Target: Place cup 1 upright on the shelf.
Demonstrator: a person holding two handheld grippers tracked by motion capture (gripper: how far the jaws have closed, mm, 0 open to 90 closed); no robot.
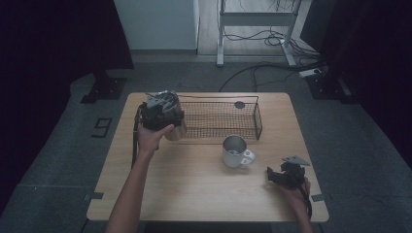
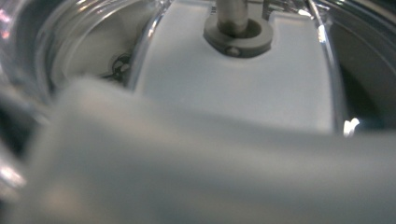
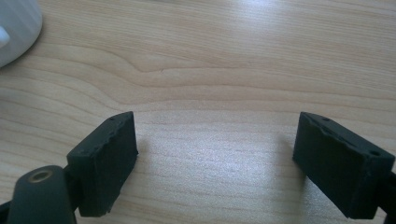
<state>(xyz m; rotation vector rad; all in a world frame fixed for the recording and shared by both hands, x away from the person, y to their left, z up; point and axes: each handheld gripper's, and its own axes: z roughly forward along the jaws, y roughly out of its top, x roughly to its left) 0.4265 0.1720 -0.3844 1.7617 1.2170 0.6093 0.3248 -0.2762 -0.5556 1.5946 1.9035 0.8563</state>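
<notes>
Shiny steel cup (image 1: 171,116) held up at the wire basket's (image 1: 221,119) left end near the table's (image 1: 194,194) far-left corner, left gripper (image 1: 160,109) on it; grip unclear. Up close, blurred white handle (image 2: 196,168). Right gripper (image 3: 217,158) gaping wide over grained wood near the right edge.

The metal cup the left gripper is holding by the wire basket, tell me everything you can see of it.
The shiny metal cup is a rounded, silvery vessel, lifted off the wooden table at the left end of the black wire basket. The left gripper sits over its top, the hand wrapped beneath. Up close, the left gripper view shows a reflective curved rim and pale interior. Its base is hidden.
</notes>
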